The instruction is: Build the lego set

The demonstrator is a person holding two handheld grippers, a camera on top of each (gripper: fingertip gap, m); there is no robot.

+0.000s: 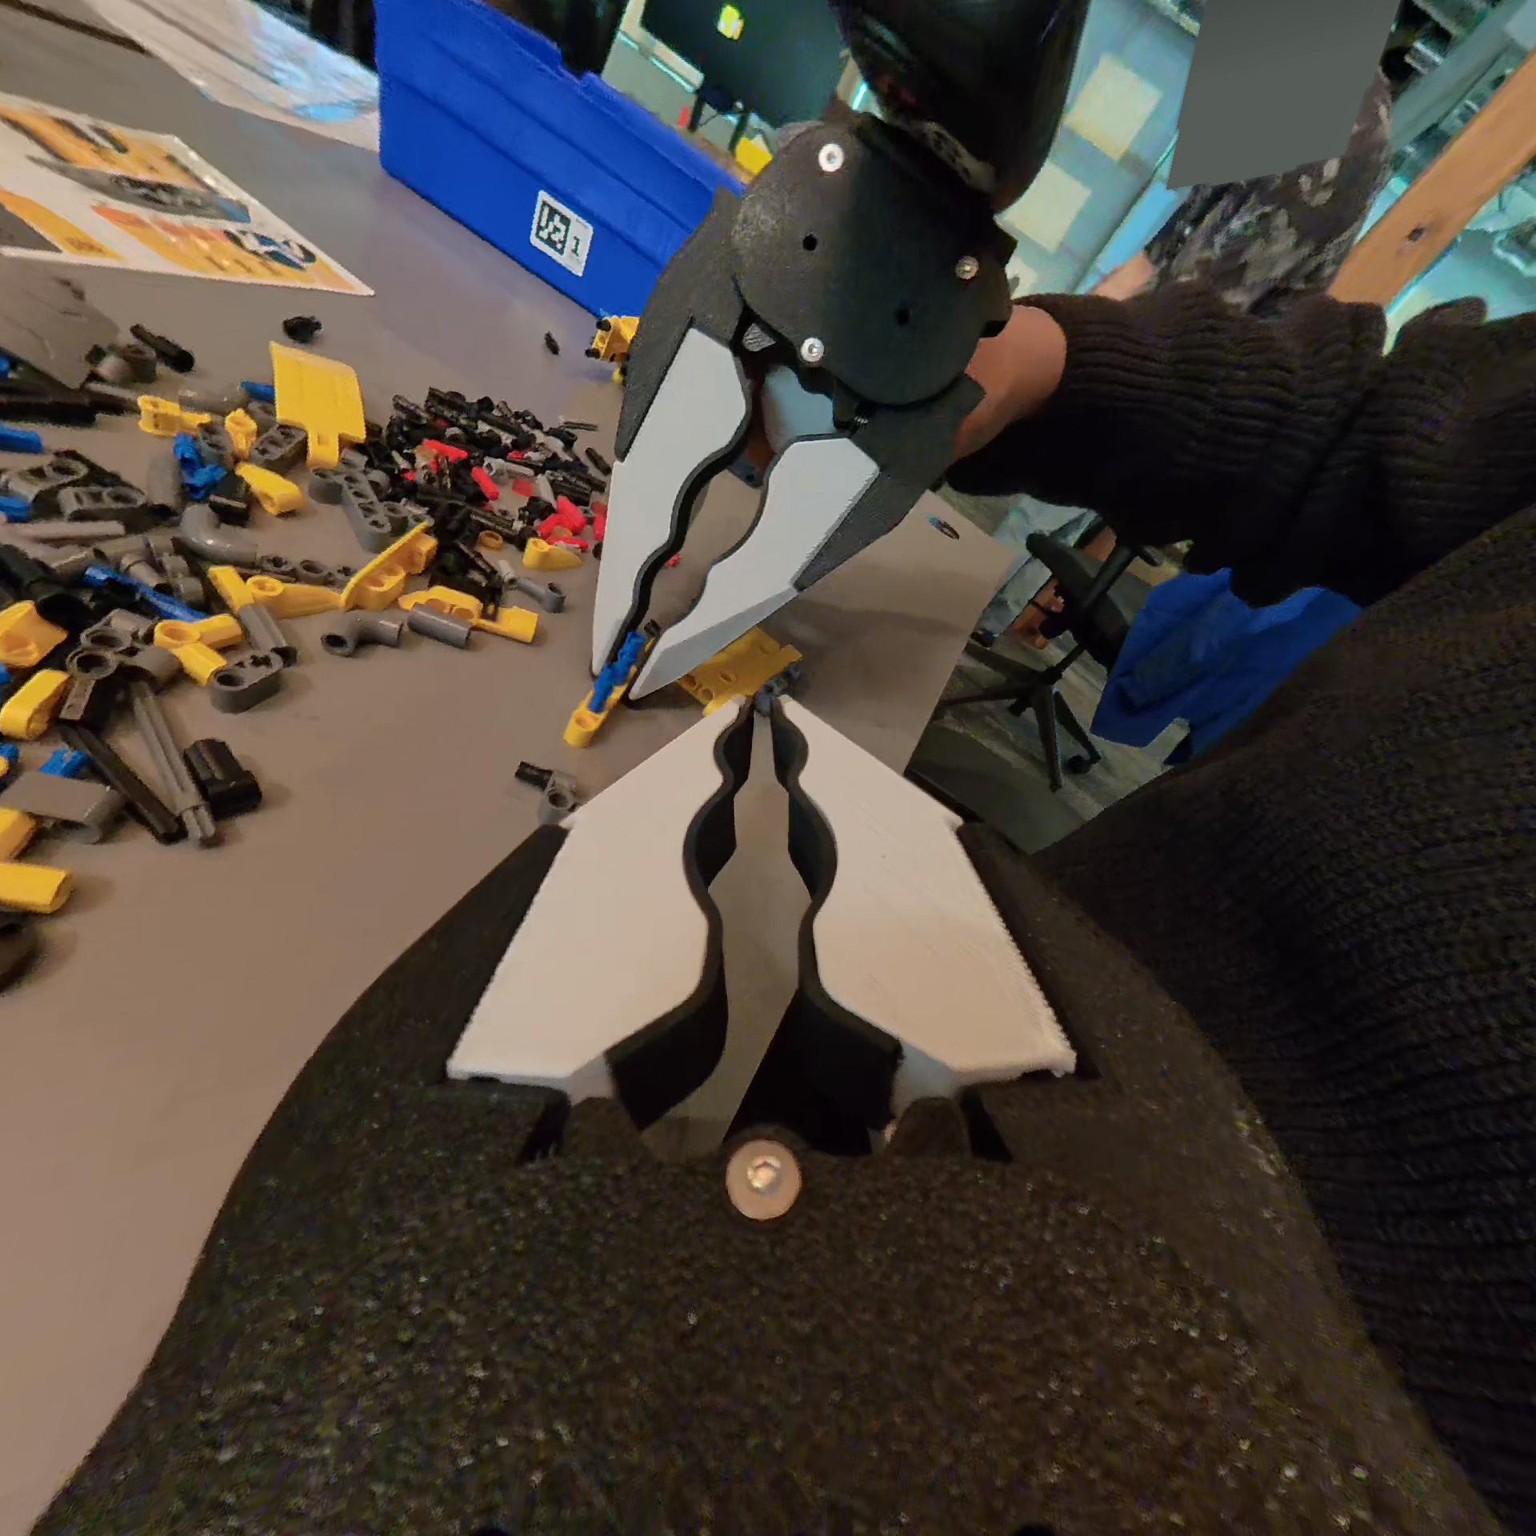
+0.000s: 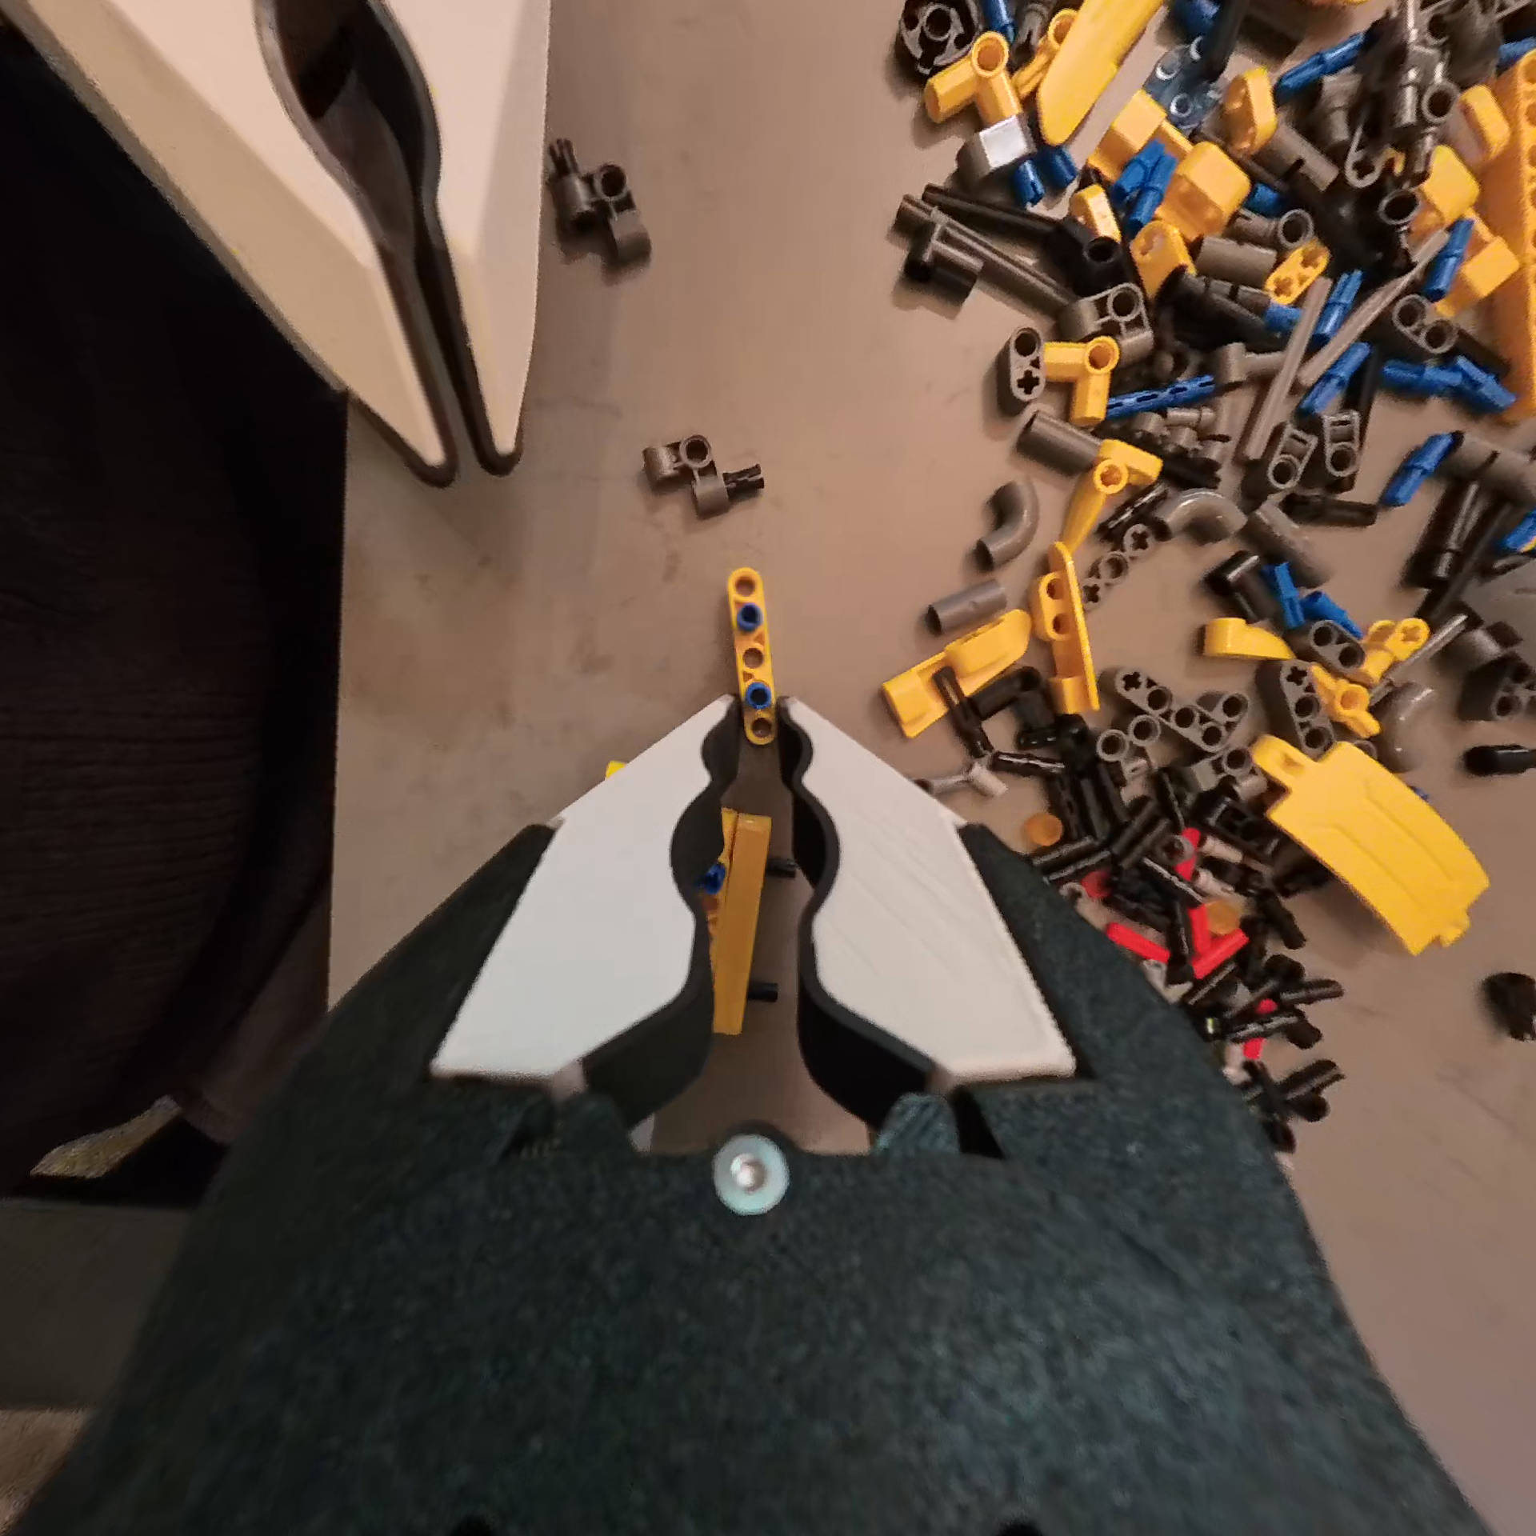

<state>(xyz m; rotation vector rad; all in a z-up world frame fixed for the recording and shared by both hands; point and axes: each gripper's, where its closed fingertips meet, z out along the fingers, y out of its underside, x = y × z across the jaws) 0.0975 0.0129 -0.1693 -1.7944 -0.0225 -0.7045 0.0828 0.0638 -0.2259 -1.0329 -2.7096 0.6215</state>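
Right wrist view: right tool [image 2: 758, 706] pinches yellow beam [image 2: 750, 648]; left tool [image 1: 760, 706] nearly closed.

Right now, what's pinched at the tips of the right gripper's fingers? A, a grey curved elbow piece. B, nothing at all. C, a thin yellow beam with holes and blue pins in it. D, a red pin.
C: in the right wrist view the right gripper is closed on the end of a thin yellow beam with blue pins in its holes, over the grey table.
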